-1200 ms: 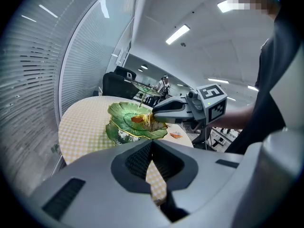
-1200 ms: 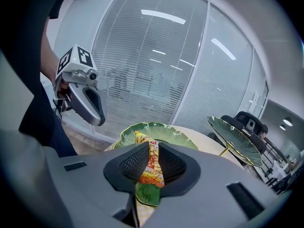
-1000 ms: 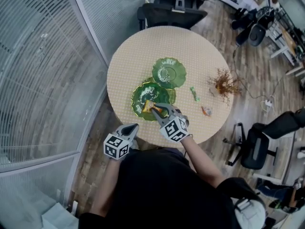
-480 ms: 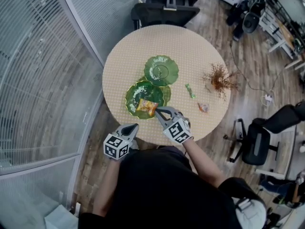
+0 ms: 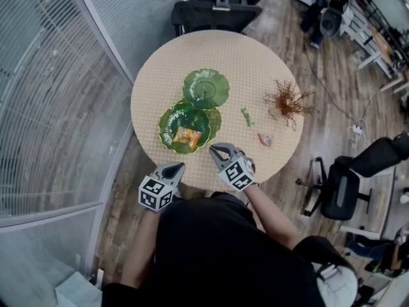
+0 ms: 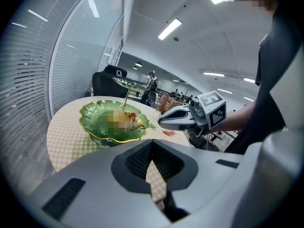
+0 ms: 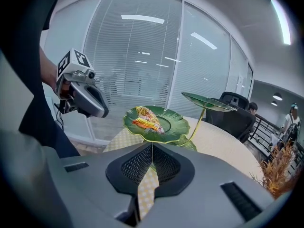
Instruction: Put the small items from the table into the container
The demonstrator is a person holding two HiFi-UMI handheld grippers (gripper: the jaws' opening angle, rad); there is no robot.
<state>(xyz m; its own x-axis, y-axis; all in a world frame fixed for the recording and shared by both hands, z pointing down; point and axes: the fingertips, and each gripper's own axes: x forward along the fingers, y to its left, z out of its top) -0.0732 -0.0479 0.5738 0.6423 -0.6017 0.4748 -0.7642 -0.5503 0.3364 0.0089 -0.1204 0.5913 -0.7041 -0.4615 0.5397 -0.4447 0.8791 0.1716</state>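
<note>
Two left: green wrapper, orange wrapper. My left gripper and right gripper have jaws pressed together, empty; a shallow pinch could skid either wrapper off the surface.

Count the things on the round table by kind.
Green leaf dishes: 2, the upper dish and the lower dish
Snack packets: 3, the orange packet in the lower dish, the green packet and the small orange packet on the table
Dried plant: 1
Total: 6

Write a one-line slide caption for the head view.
Snack packet in the green dish; left gripper and right gripper shut, empty.
</note>
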